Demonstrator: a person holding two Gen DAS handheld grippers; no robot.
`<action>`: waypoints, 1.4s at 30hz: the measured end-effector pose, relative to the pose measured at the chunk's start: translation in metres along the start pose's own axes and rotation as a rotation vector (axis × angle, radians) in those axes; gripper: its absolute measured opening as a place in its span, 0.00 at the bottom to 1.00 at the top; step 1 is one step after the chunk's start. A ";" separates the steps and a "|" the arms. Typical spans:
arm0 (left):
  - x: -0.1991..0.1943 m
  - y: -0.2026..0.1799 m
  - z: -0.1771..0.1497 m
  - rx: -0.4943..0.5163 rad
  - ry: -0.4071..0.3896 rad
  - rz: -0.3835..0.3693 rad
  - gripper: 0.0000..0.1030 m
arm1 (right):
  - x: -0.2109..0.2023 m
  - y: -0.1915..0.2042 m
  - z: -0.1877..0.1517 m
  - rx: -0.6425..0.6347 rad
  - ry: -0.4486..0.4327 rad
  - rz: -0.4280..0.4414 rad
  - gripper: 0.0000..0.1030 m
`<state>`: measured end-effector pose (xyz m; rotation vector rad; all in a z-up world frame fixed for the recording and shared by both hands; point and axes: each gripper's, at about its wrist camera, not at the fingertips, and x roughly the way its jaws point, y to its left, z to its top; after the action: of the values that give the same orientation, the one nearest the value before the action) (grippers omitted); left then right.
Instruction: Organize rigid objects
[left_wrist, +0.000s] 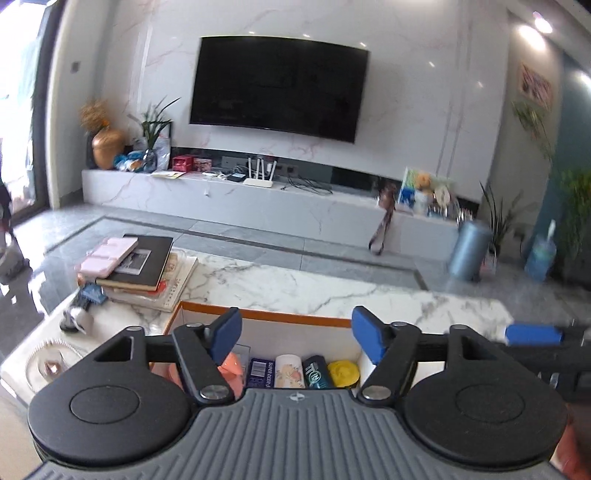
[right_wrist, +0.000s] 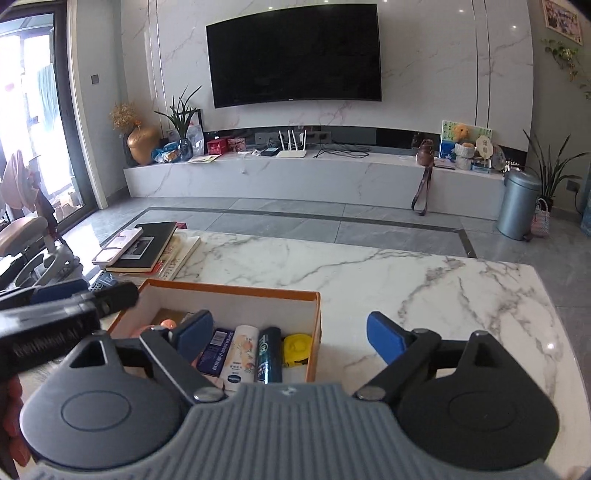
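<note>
1. The left gripper (left_wrist: 297, 338) has its blue-padded jaws spread wide with nothing between them; it hangs above the open box (left_wrist: 295, 320), not touching it.
2. The right gripper (right_wrist: 290, 334) is likewise gaping and empty; its left pad sits over the box's interior, its right pad over bare marble table (right_wrist: 443, 280).
3. Just below and ahead of both grippers, the orange-rimmed cardboard box holds a row of items lying side by side: a dark blue packet (right_wrist: 213, 352), a white lotion tube (right_wrist: 240, 356), a dark teal spray can (right_wrist: 269, 354) and a yellow tape measure (right_wrist: 297, 349); a pink-orange object (left_wrist: 231, 369) lies at the box's left end.
4. Farther ahead and to the left of the grippers, a stack of books (right_wrist: 147, 247) rests on the table, a pink case (right_wrist: 118, 243) on top.
5. Beyond the table, straight ahead, a wall-mounted television (right_wrist: 295, 59) hangs over a marble console; a grey bin (right_wrist: 517, 203) stands ahead to the right.
</note>
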<state>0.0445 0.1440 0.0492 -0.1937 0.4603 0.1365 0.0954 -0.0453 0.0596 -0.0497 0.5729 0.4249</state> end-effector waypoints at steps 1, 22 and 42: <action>-0.001 0.004 0.000 -0.018 -0.004 0.001 0.88 | 0.001 0.000 -0.002 0.001 0.000 0.004 0.87; 0.019 0.016 -0.029 0.082 0.193 0.185 1.00 | 0.032 0.000 -0.038 0.050 0.113 -0.007 0.97; 0.016 0.015 -0.039 0.092 0.241 0.171 1.00 | 0.038 -0.004 -0.050 0.067 0.177 -0.019 0.98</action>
<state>0.0389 0.1516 0.0051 -0.0801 0.7220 0.2609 0.1004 -0.0429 -0.0033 -0.0281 0.7600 0.3850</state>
